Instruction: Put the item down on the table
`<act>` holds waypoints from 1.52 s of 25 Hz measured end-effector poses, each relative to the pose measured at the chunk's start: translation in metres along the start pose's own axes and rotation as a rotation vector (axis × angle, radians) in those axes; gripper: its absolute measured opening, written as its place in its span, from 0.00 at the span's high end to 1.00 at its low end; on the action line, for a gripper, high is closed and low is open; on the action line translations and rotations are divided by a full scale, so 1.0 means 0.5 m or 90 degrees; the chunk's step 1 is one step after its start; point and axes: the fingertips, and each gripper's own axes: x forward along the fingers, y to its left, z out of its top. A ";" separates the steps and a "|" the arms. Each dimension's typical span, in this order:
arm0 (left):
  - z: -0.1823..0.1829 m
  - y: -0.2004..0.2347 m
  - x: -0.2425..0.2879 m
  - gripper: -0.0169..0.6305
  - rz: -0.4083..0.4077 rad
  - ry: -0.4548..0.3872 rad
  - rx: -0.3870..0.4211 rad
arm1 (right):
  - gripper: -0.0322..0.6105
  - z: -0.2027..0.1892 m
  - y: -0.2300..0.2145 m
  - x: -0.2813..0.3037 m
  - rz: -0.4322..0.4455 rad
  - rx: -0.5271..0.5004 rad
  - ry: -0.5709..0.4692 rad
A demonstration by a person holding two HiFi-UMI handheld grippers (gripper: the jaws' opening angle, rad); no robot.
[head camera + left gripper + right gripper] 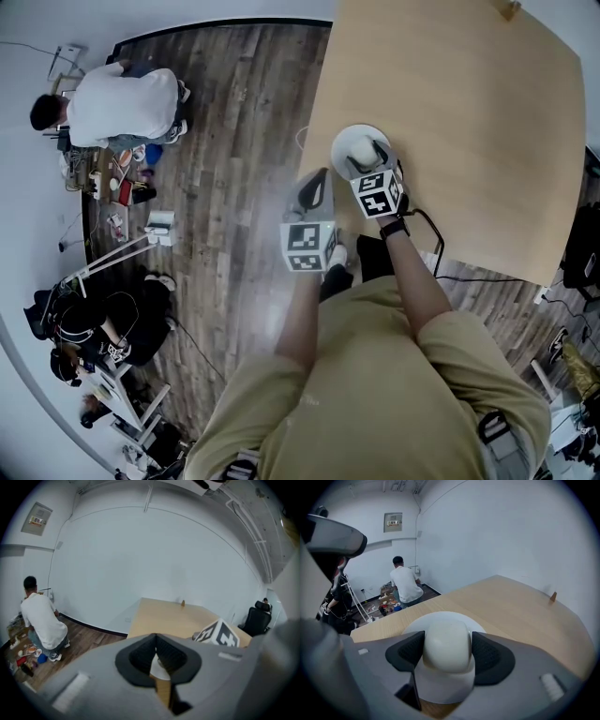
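The item (446,644) is a smooth, cream-white rounded lump with the shape of a steamed bun. It stands upright between the two jaws of the right gripper (446,652), which press it on both sides. It is over a white round plate (440,617) near the edge of the light wooden table (506,604). Whether it touches the plate cannot be told.

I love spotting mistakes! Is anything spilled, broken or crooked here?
Nothing stands out. The white plate sits flat on the table, nothing is spilled, and the right gripper holds the pale rounded item over it.
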 end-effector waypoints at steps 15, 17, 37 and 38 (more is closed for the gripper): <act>0.088 -0.032 -0.102 0.97 -0.040 -0.086 0.051 | 0.56 0.110 -0.022 -0.258 -0.053 0.134 -0.187; 0.100 -0.037 -0.124 0.97 -0.044 -0.097 0.072 | 0.61 0.135 -0.014 -0.319 -0.063 0.133 -0.224; 0.227 -0.165 -0.385 0.97 -0.098 -0.241 0.150 | 0.94 0.225 0.086 -0.753 -0.202 0.092 -0.430; 0.222 -0.163 -0.391 0.97 -0.097 -0.239 0.149 | 0.94 0.224 0.090 -0.757 -0.206 0.091 -0.431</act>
